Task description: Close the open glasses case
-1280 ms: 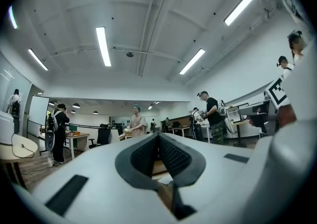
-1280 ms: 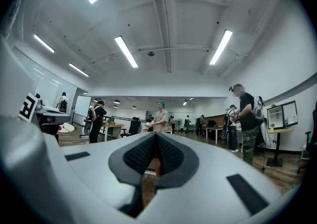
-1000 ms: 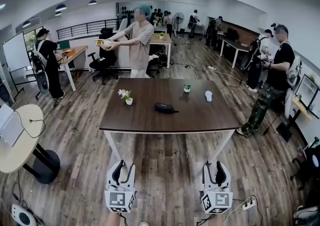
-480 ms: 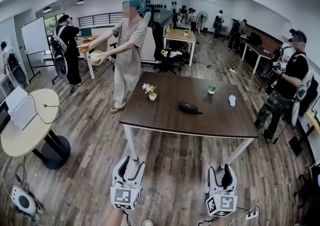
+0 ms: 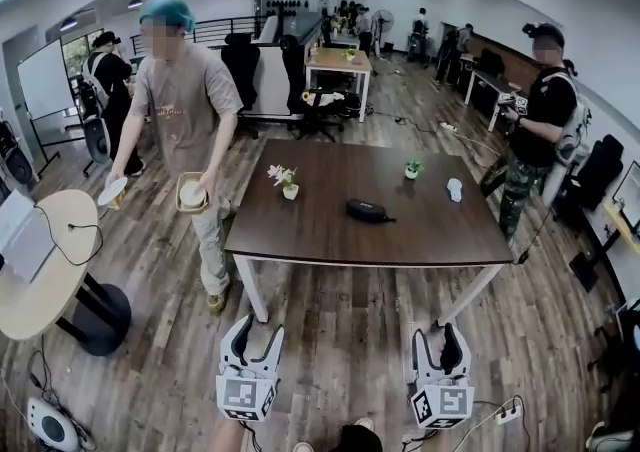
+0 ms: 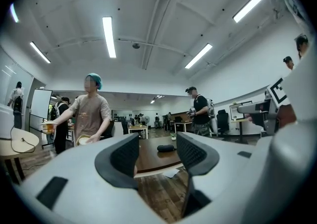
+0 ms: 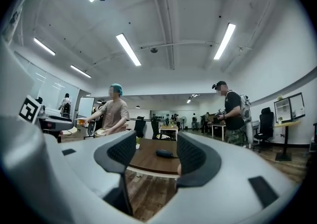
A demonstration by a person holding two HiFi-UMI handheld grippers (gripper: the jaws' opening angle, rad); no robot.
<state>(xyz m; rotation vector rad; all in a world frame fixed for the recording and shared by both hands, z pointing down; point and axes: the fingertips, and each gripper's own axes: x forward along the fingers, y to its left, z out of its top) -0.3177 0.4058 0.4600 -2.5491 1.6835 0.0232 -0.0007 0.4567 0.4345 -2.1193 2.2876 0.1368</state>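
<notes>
Left tongs [image 5: 252, 336] and right tongs [image 5: 440, 338] have just been opened up, jaws apart, nothing held between. Glasses case [image 5: 369, 211] is parked mid tabletop [image 5: 300, 236], at 12 o'clock, well apart from both.

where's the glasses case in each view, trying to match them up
Head view: case near the middle of the table, right of the flower pot.
Left gripper view: case low centre, small and far off on the table.
Right gripper view: case low centre, also far off on the table.
Shared landmark: the person in the teal cap, left of the table in all three.
</notes>
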